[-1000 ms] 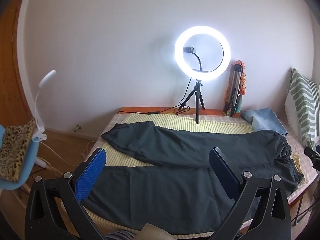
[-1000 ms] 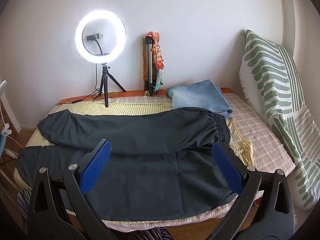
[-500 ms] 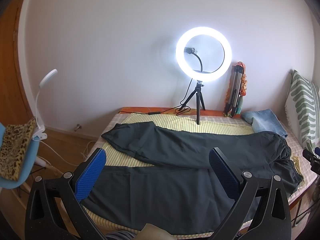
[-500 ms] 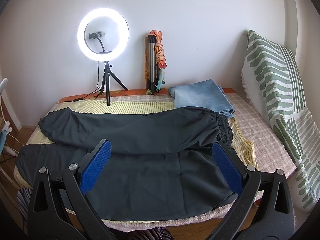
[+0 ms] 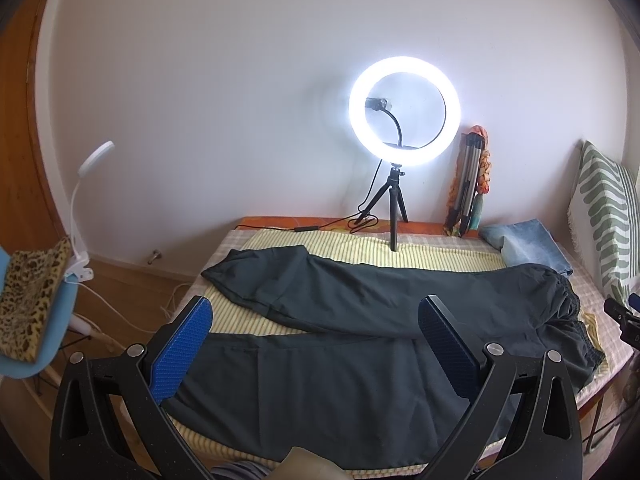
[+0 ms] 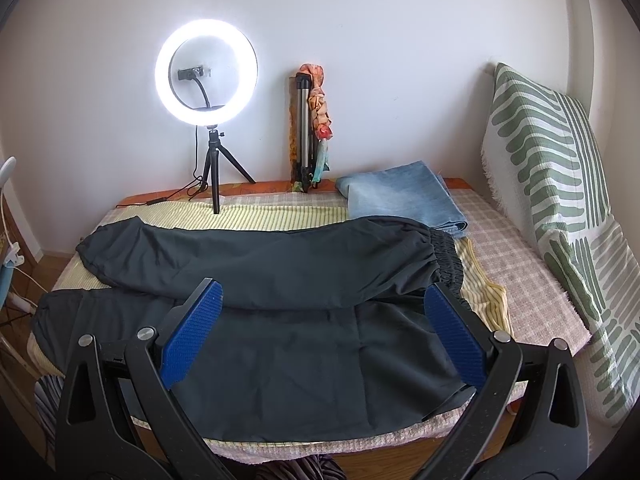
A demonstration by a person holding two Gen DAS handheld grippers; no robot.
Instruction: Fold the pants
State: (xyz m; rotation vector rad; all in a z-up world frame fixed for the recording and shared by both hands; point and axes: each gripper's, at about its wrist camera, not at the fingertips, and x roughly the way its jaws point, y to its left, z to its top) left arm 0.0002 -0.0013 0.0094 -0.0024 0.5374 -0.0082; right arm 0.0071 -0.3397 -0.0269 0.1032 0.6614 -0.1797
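Dark grey fabric pants (image 6: pixel 280 280) lie spread on the bed — my left gripper (image 5: pixel 316 344) and right gripper (image 6: pixel 320 328) both gape wide, holding nothing.

No text, label, brand, number or sign could be read in either wrist view; the dark pants (image 6: pixel 280 280) ahead of the gripper fingers carried no legible print; the folded blue cloth (image 6: pixel 400 196) beyond them showed none; the ring light (image 5: pixel 404 111) farther ahead bore no readable marking.
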